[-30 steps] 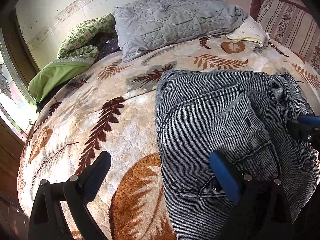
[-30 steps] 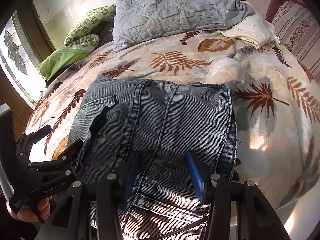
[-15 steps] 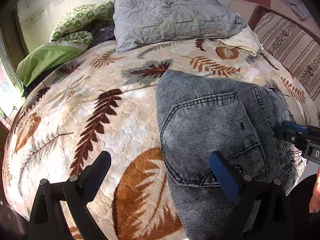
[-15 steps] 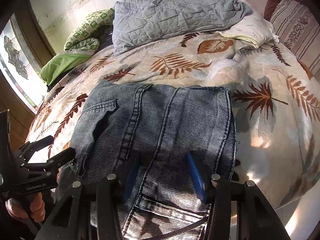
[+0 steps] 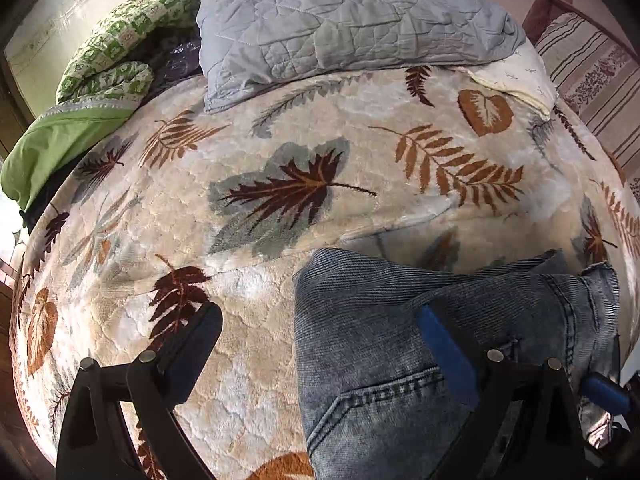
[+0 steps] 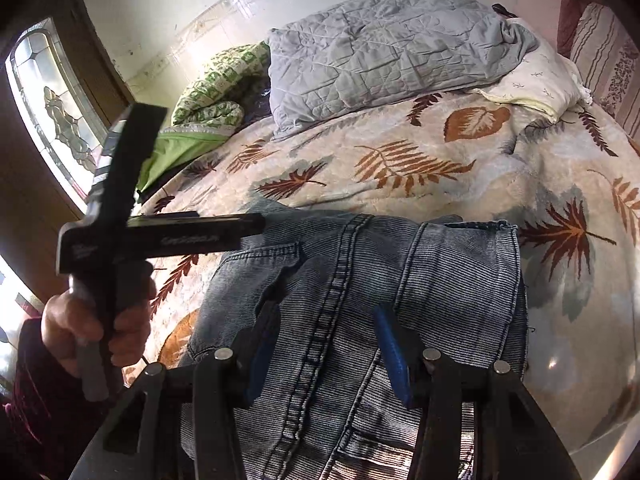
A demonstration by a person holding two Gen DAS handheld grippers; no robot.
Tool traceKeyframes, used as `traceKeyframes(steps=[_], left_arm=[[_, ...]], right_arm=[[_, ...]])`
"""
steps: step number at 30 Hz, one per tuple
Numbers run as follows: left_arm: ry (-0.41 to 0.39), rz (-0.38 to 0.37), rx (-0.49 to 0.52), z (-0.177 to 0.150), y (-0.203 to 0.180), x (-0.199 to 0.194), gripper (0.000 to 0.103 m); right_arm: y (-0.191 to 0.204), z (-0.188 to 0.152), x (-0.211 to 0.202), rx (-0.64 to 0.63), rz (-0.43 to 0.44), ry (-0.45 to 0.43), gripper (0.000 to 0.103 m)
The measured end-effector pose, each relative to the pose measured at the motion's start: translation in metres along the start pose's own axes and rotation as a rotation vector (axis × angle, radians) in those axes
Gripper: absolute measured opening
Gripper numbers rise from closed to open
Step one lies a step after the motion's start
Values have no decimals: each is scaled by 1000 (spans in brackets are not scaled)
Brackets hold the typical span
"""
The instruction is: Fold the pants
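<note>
folded grey-blue denim pants [image 6: 360, 300] lie at near edge of leaf-print plush bed [image 5: 280, 152]. left tool [image 5: 320, 344] and right tool [image 6: 324, 344] both apart, gripping nothing. risk: stack slides off the edge.

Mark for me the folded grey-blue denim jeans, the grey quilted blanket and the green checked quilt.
folded grey-blue denim jeans [image 6: 460, 280], right wrist view, upper folded layer.
grey quilted blanket [image 5: 340, 20], left wrist view, middle of its quilted top.
green checked quilt [image 5: 120, 52], left wrist view, patterned outer side.
</note>
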State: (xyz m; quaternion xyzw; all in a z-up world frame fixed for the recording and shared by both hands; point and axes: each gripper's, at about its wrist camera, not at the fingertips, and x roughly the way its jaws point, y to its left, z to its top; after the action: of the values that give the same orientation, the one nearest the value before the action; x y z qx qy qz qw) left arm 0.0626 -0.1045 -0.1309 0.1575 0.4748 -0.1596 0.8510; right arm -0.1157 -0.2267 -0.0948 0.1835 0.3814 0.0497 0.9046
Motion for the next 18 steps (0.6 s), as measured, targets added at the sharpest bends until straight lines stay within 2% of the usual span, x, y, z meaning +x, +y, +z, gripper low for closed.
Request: traceKeyframes(steps=[3, 5, 9, 15, 18], left_arm=[[42, 27, -47, 4, 4, 26, 101], [82, 2, -81, 4, 11, 39, 101], [75, -15, -89, 4, 15, 41, 101], [22, -46, -132, 1, 35, 10, 100], [-13, -26, -143, -9, 49, -12, 100]], right_arm=[[3, -4, 10, -30, -11, 43, 52], [5, -6, 15, -62, -23, 63, 53], [2, -7, 21, -78, -15, 90, 53], [4, -8, 16, -97, -17, 72, 53], [9, -9, 7, -115, -3, 35, 53]])
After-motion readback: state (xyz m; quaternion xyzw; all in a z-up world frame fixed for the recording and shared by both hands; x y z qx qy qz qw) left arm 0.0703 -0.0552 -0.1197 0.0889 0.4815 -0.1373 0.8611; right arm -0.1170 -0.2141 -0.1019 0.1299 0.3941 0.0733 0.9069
